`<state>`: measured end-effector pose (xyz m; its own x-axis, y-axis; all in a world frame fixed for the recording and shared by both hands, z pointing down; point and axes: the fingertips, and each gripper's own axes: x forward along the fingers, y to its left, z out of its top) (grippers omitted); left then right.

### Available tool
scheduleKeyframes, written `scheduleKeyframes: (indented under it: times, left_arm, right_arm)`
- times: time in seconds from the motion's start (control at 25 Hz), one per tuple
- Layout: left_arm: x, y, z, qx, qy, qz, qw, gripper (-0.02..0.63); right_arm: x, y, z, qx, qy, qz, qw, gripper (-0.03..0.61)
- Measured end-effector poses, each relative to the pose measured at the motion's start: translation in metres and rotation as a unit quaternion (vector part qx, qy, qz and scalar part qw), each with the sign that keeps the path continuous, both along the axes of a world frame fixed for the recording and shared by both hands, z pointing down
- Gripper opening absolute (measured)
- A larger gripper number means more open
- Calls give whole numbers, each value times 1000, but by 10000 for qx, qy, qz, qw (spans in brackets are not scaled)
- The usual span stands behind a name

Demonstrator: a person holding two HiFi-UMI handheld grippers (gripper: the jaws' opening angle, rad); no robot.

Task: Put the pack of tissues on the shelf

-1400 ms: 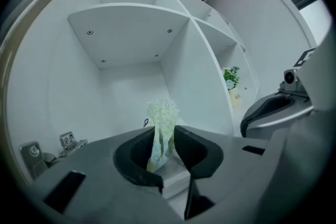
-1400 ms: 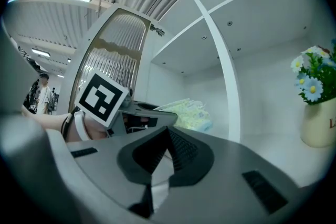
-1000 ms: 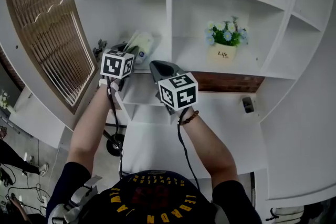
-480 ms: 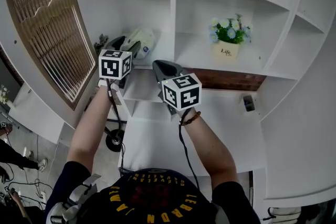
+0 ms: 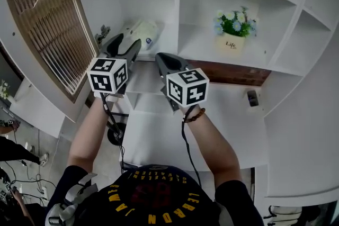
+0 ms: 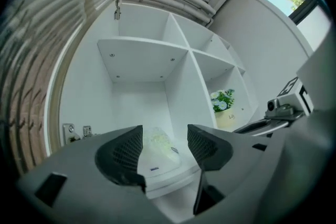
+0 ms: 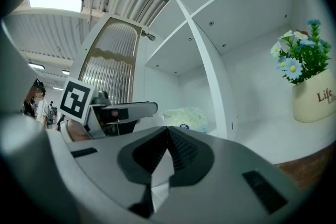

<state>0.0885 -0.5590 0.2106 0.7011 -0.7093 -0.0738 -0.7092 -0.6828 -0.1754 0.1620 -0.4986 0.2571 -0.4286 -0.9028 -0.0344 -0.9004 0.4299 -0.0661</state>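
The pack of tissues point(image 5: 142, 33), pale with a blue label, lies in the left compartment of the white shelf point(image 5: 204, 53). My left gripper point(image 5: 123, 46) hangs just in front of it. Its jaws have just been opening and now stand wide and open. In the left gripper view the pack point(image 6: 157, 152) shows beyond the left gripper point(image 6: 164, 139), with neither pad touching it. My right gripper point(image 5: 165, 59) is shut and empty, held level beside the left one below the shelf's divider. The right gripper view shows the pack point(image 7: 185, 118) past the shut right gripper point(image 7: 168, 139).
A pot of blue and white flowers point(image 5: 232, 34) stands in the compartment to the right. A vertical divider point(image 5: 175, 18) parts the two compartments. A slatted panel point(image 5: 42, 18) rises at the left. A small dark object point(image 5: 252, 98) sits on the lower counter.
The left gripper's jaws opened off the pack and it drew back toward me. The pack stays lying on the shelf. The right gripper barely moved.
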Motion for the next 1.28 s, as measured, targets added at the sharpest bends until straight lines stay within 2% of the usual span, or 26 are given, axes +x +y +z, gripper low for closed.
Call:
scheduleKeyframes:
  times: [0.16,0.28,0.36,0.48,0.56,0.64,0.72,0.96,1.12,1.28]
  left_arm:
    - [1,43,-9,382,179,456,9981,250]
    - [4,79,-2,587,172,888,9942,250]
    - [6,96,8,721,98,1096,9913,250]
    - [5,108,38,845,-227,1215,9887,250]
    - [-2,110,66,565,-305,1184,9909,249]
    - [-11,114,88,192,-175,1164,9929,245]
    - [-17,121,104,-28,-101,1154,9933,208]
    - [-23,146,126,-308,107,1277,9913,51]
    - [-34,168,166,-842,173,1334,9873,5]
    - [-49,183,209,-1347,8,1209,9835,3]
  right_arm:
    - [-4,13,-4,96,-22,-59,9999,8]
    - [-8,25,2,78,50,-117,9999,8]
    - [-8,32,5,97,59,-121,9999,8]
    - [-6,44,11,128,18,-74,9999,8]
    - [-4,52,22,64,3,-23,10000,8]
    - [-3,59,36,-49,-20,9,10000,8]
    - [-5,66,52,-185,-13,29,9998,8]
    - [-21,84,96,-489,122,-29,9987,8]
    - [-23,101,105,-358,170,110,9992,8]
    - [-20,119,121,-368,93,258,9989,8]
